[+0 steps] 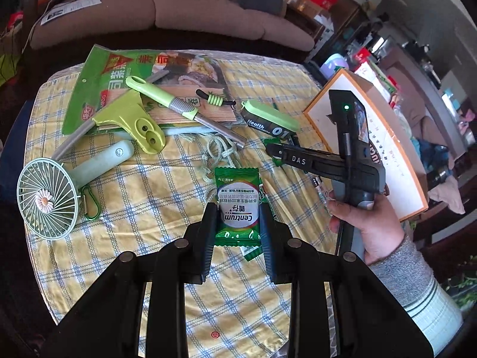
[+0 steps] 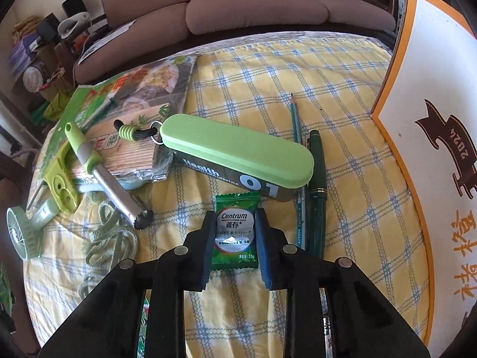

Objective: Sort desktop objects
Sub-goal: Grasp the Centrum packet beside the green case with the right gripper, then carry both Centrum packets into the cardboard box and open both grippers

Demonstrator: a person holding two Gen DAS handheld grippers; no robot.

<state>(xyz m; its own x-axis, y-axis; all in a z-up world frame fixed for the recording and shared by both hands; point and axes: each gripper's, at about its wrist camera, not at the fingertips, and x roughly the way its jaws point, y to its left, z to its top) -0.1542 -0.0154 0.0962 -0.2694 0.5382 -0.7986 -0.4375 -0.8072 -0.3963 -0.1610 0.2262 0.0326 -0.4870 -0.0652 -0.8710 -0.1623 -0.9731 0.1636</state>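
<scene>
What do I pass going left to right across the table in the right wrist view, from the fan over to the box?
Mini fan → green cord → steel tongs → Centrum sachet in the right claw → pencil → dark green pen → orange-edged box.

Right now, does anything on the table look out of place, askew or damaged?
Nothing looks spilled or broken. The pile on the left of the right wrist view is untidy: tongs and a clip lie askew on the pack, and a cord lies tangled on the cloth in front of it.
</scene>
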